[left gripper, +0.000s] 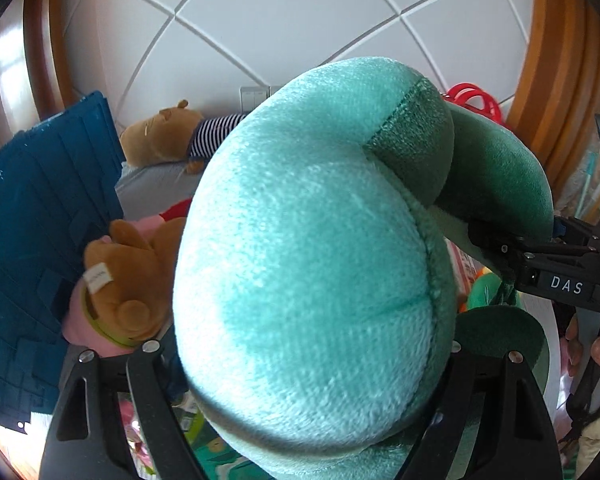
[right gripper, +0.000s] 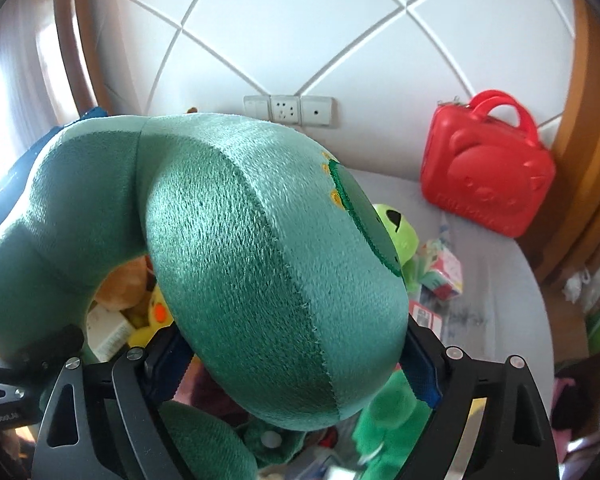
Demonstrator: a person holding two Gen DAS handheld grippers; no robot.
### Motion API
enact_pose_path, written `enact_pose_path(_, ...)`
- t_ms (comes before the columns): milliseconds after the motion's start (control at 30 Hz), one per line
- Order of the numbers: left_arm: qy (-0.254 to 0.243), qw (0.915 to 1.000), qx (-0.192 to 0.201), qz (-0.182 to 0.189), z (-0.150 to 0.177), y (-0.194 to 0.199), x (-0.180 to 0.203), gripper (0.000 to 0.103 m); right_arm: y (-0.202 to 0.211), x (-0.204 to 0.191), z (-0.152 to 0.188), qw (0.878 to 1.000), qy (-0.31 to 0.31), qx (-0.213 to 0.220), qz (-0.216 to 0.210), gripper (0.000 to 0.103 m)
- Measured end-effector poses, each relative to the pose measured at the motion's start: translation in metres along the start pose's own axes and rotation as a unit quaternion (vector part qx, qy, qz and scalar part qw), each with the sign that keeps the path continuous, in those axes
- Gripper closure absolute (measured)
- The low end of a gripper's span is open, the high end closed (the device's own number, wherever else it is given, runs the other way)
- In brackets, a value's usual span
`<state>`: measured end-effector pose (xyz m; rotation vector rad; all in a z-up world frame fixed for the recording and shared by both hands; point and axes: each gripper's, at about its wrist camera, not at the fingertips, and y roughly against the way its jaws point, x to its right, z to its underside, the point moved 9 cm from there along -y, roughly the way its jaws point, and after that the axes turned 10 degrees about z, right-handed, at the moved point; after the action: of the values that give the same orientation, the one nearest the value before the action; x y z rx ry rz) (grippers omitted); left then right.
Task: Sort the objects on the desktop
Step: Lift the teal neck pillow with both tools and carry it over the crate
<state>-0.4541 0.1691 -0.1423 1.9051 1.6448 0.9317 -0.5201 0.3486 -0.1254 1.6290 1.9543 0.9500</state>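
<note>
Left wrist view: a green neck pillow (left gripper: 308,264) is being held aloft above the cluttered table (right gripper: 500,280), one end being gripped wide by the left gripper (left gripper: 304,360), the other by the right gripper (right gripper: 292,364). Next, a sorting spot is probably being sought for it.

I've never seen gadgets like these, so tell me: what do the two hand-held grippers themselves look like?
Both are matte black. The left gripper has two flat, angular fingers with triangular cut-outs and silver screws. The right gripper is built the same, with blue pads inside its fingers. From the left camera, its body bears white letters "DAS" and a green light glows behind it. A person's hand grips its handle; a pale sleeve edge shows.
</note>
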Motion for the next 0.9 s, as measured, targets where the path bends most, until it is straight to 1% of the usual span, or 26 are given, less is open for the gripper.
enact_pose_path(67,-0.007,1.0,0.005,0.002,0.003,0.012,-0.005,0.02,0.009,-0.008,0.003,1.0,-0.004,0.004,0.005,0.013)
enact_pose_path(233,-0.005,0.9999,0.013,-0.001,0.016,0.034,-0.014,0.02,0.028,-0.024,0.011,1.0,-0.002,0.011,0.009,0.013)
enact_pose_path(467,0.0,0.9997,0.012,-0.022,0.034,0.061,-0.022,0.02,0.046,-0.045,0.027,1.0,0.012,0.008,-0.007,0.013)
enact_pose_path(633,0.016,0.999,0.012,-0.04,0.047,0.081,-0.033,0.02,0.061,-0.064,0.037,0.999,0.032,0.011,-0.018,0.014)
enact_pose_path(767,0.027,0.9982,0.013,-0.053,0.056,0.102,-0.047,0.02,0.073,-0.085,0.042,0.998,0.044,0.01,-0.032,0.014)
enact_pose_path(900,0.036,0.997,0.016,-0.066,0.061,0.121,-0.066,0.02,0.084,-0.111,0.041,0.997,0.058,0.014,-0.045,0.014)
